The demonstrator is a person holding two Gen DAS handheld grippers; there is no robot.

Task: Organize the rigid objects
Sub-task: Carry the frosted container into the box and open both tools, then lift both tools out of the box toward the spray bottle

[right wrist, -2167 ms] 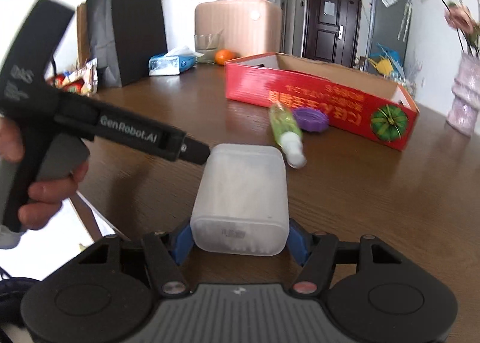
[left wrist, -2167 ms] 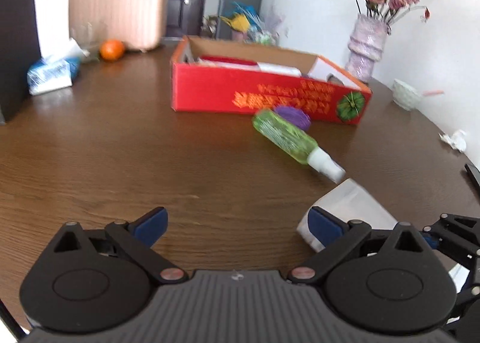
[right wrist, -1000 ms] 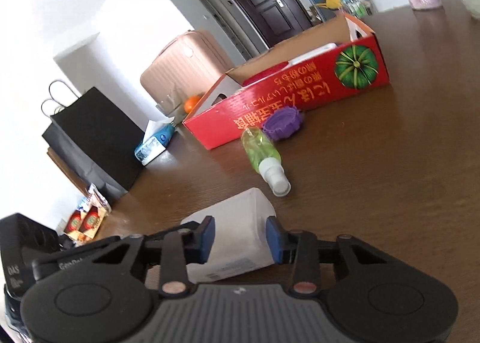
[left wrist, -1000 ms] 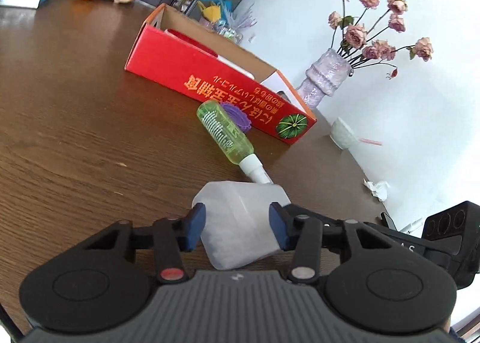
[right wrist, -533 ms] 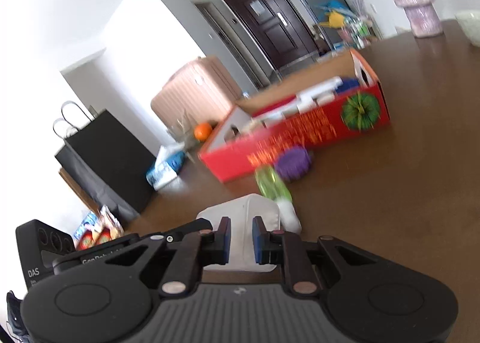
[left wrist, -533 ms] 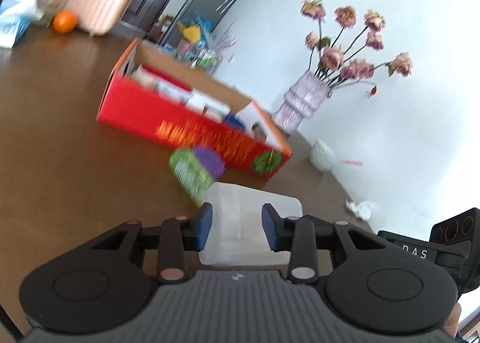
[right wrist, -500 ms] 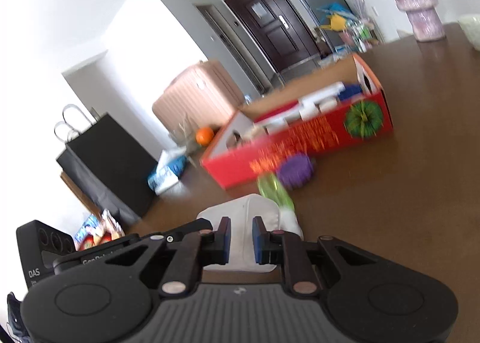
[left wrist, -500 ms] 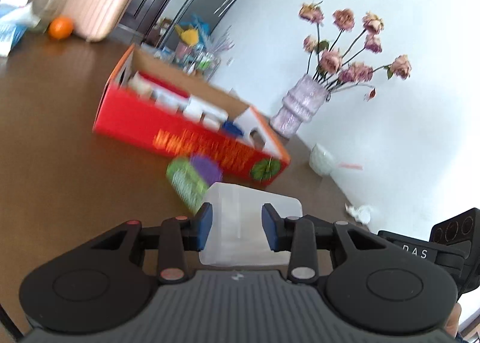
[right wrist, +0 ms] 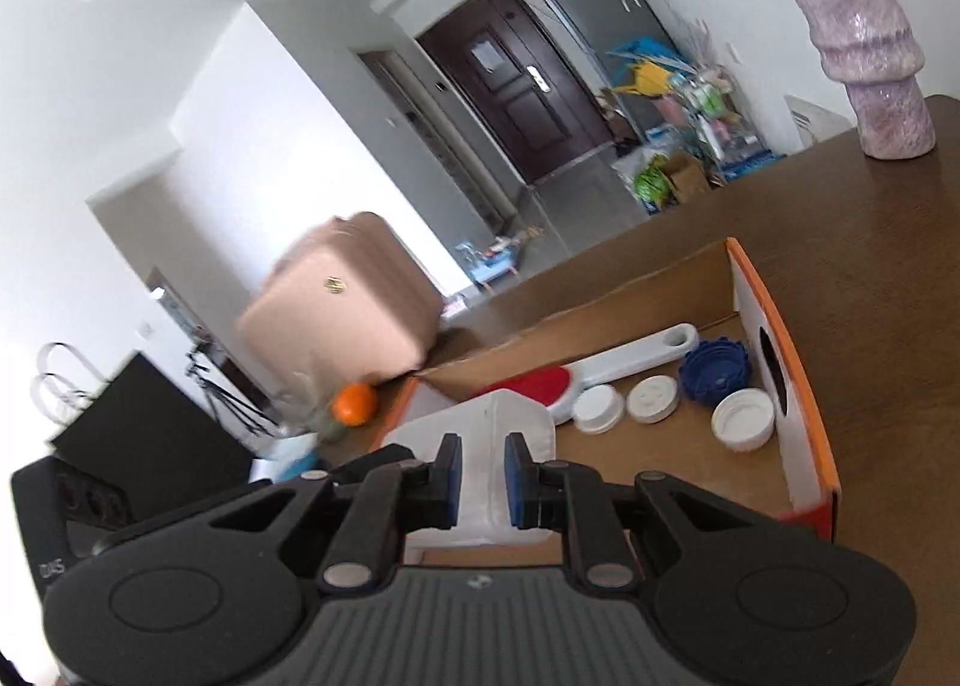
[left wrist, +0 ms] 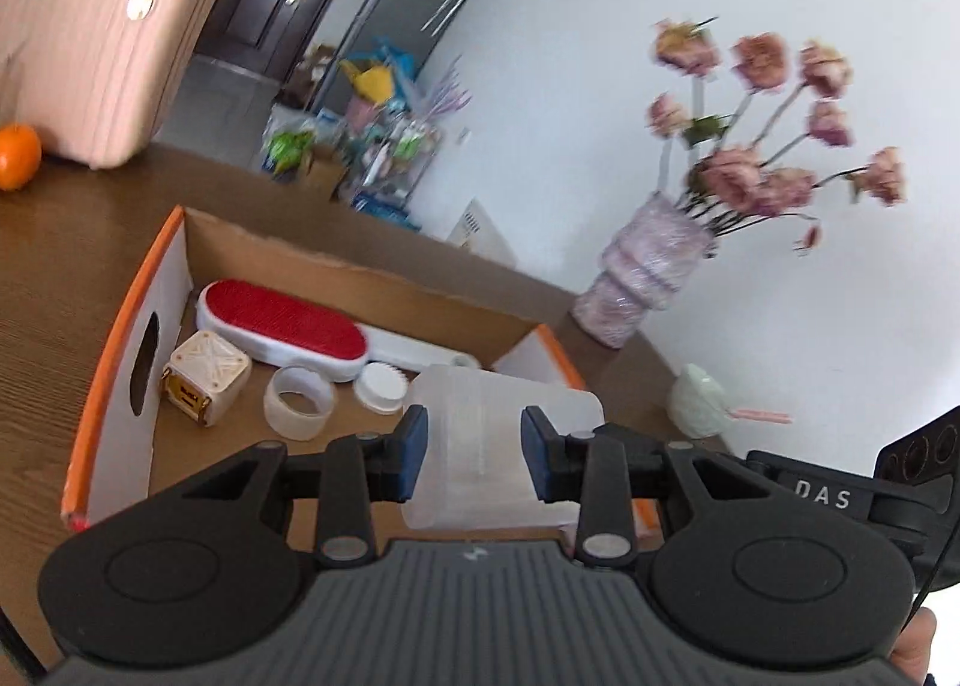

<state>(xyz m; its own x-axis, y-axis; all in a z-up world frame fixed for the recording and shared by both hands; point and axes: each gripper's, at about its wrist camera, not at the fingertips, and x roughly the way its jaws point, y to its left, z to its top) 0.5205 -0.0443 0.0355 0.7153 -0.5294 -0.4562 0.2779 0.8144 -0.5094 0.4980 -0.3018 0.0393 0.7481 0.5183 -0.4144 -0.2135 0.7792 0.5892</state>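
Observation:
Both grippers hold one translucent white plastic container (left wrist: 480, 440) in the air over the open red cardboard box (left wrist: 108, 362). My left gripper (left wrist: 474, 449) is shut on the container's wide sides. My right gripper (right wrist: 483, 476) is shut on a thin ridge of the container (right wrist: 480, 446). Inside the box lie a red-and-white lint brush (left wrist: 282, 326), a cream cube (left wrist: 204, 380), a clear tape ring (left wrist: 298, 401), a blue cap (right wrist: 717, 365) and several white lids (right wrist: 741, 419).
A pink vase of dried roses (left wrist: 651, 272) stands on the brown table beyond the box. An orange (left wrist: 18, 155) and a pink suitcase (left wrist: 84, 32) are at the far left. A black paper bag (right wrist: 150, 440) stands at the left in the right wrist view.
Both grippers have lifted the container off the table and carried it forward over the box. The green spray bottle and purple lid have dropped out of view.

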